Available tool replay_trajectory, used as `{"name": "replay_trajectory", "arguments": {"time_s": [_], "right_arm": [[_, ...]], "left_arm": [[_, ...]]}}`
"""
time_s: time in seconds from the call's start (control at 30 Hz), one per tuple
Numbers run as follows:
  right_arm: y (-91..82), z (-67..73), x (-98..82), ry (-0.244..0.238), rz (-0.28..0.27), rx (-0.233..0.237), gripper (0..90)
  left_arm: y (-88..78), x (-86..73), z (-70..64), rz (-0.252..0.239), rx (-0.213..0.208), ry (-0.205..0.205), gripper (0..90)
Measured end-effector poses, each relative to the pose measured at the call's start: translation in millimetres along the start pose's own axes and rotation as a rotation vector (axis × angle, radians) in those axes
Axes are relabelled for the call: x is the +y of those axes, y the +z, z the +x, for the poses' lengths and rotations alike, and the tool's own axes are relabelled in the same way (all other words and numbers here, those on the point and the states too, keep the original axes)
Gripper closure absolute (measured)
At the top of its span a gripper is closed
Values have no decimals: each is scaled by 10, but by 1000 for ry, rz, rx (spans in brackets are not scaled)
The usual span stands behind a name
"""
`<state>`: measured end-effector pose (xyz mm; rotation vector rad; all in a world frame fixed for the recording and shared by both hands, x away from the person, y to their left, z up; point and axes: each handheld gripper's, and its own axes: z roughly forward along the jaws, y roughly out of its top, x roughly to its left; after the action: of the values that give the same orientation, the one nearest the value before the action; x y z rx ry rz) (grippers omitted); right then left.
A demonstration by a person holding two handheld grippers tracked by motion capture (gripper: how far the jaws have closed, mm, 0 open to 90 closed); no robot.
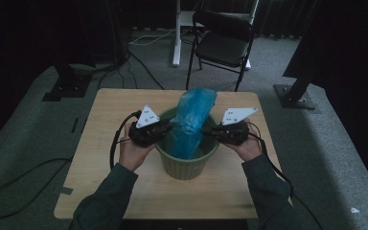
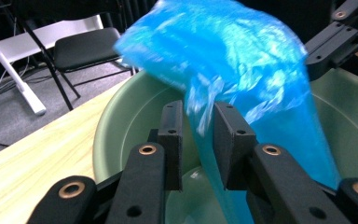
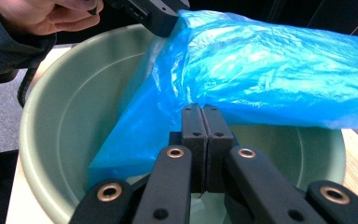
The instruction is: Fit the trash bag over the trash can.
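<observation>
1. Crinkled blue plastic bag (image 1: 191, 122): standing in and rising out of round green plastic bucket (image 1: 187, 165) at centre of pale wooden worktop (image 1: 124, 191).
2. Right hand-held gripper (image 3: 203, 109): jaws pinched together on bag's edge.
3. Left hand-held gripper (image 2: 198, 123): jaws slightly parted, bag film between, not clamped.

bucket (image 1: 188, 165) floor hidden by blue bag (image 1: 190, 122), bag's upper part blurred in left gripper view, bag cut off at right edge in right gripper view

Left tongs (image 2: 198, 135) jaws parted, right tongs (image 3: 203, 116) jaws pressed together, both held level
</observation>
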<state>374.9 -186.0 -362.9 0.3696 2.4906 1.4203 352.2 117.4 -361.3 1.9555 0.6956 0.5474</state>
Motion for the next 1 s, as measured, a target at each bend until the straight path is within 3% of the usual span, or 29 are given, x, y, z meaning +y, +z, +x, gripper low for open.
{"name": "replay_trajectory", "arguments": {"time_s": [0.2,0.43,0.53,0.67,0.83,0.93,1.0], "right_arm": [[-8,17,-15,-11,1,7,895],[53,59,14,-29,3,9,894],[67,77,25,-39,8,8,894],[85,104,37,-51,17,10,894],[104,135,44,-72,23,20,895],[107,143,54,-79,22,21,894],[105,143,58,-82,22,21,894]], "left_arm": [[-44,63,47,-42,-14,-28,659],[14,248,49,-78,-92,-51,539],[98,300,52,-51,-144,-68,472],[210,363,-3,-30,-179,-78,436],[336,402,-24,16,-200,-108,473],[384,403,-52,43,-238,-108,582],[400,403,-73,55,-258,-105,703]]}}
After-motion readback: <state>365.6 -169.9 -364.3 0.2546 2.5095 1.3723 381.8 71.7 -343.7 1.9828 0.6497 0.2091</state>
